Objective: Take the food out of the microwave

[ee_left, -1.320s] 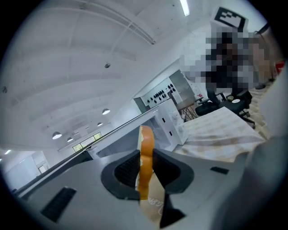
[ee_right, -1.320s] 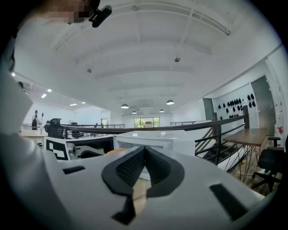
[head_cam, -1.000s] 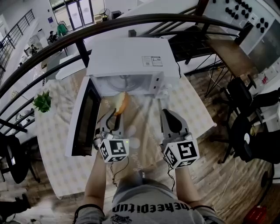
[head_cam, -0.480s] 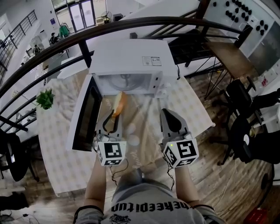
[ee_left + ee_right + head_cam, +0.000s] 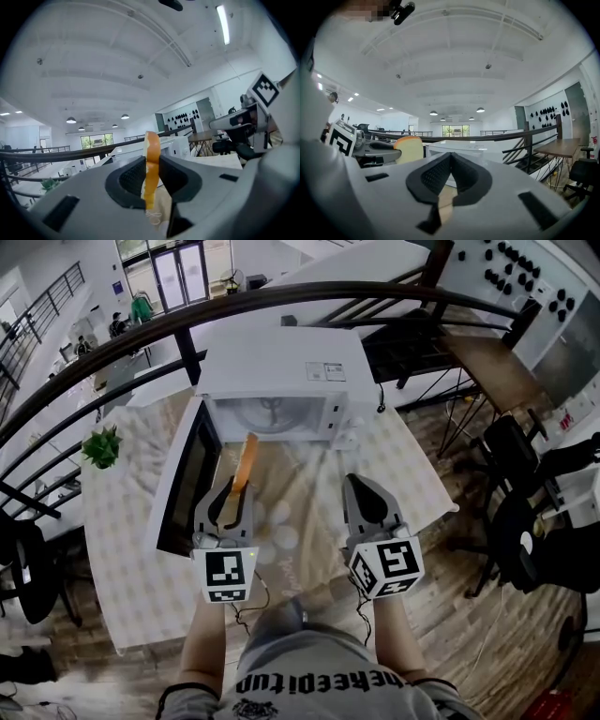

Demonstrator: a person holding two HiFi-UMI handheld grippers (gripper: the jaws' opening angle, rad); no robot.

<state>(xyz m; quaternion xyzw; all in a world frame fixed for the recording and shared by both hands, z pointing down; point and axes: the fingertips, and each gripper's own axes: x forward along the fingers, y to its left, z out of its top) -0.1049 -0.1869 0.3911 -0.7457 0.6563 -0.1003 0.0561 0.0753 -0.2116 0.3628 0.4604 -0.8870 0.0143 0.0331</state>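
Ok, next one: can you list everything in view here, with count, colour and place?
microwave: one, white, at the back of the table, door swung open to its left
bread slice: one, pale with an orange-brown crust, outside the microwave in front of its opening
table: one, pale patterned cloth, under the microwave
plant: one, green, at the table's left edge
railing: one, dark, curving behind the microwave
chairs: at least two, black, on the floor at the right
wooden table: one, brown, upper right
left gripper: one, grey, shut on the bread slice
right gripper: one, grey, shut with nothing in it, beside the left one
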